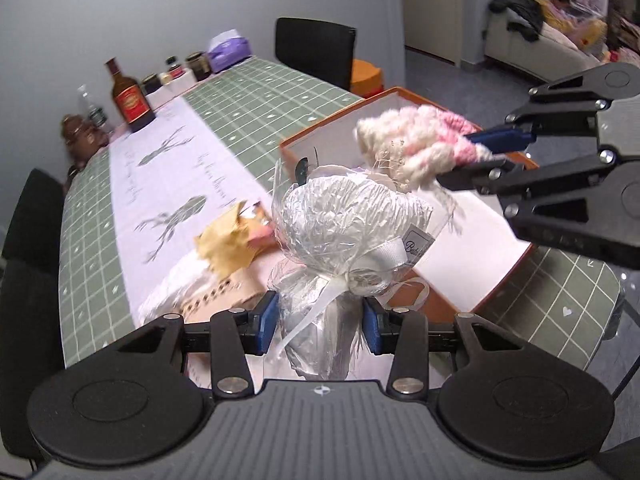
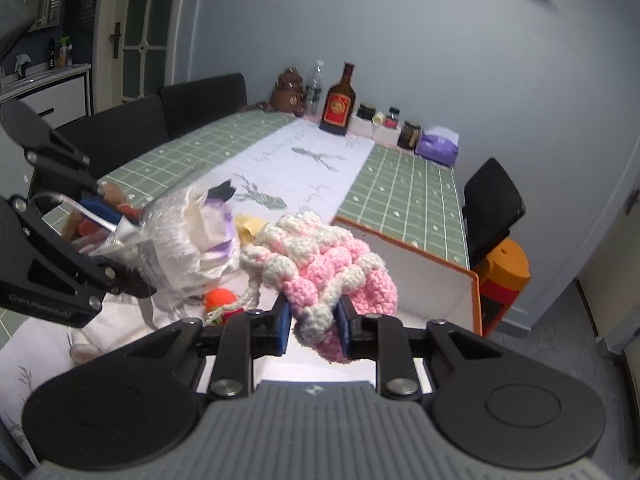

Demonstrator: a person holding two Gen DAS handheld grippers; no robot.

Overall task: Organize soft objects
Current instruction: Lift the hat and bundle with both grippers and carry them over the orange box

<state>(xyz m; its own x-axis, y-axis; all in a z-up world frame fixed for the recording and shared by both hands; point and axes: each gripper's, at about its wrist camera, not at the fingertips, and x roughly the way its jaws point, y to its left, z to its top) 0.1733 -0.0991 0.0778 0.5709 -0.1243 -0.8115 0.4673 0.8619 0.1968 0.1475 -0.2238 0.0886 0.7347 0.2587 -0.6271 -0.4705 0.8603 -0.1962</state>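
Note:
My left gripper point(image 1: 320, 326) is shut on the lower part of a cellophane-wrapped soft bundle point(image 1: 344, 220) tied with a white ribbon, held above the table. From the right wrist view the same bundle point(image 2: 188, 240) hangs at the left. My right gripper point(image 2: 314, 322) is shut on a pink and white crocheted piece point(image 2: 320, 264). In the left wrist view that crocheted piece point(image 1: 420, 144) hovers over an open box point(image 1: 460, 240) with orange edges and a white inside. A yellow cloth item point(image 1: 228, 244) lies on the table runner.
The long table point(image 2: 408, 196) has a green checked cloth and a white runner. At its far end stand a brown bottle point(image 2: 339, 100), jars, a clear bottle and a purple tissue pack point(image 2: 438, 146). Black chairs point(image 2: 494, 204) flank it. A small orange knitted item point(image 2: 219, 299) lies near the box.

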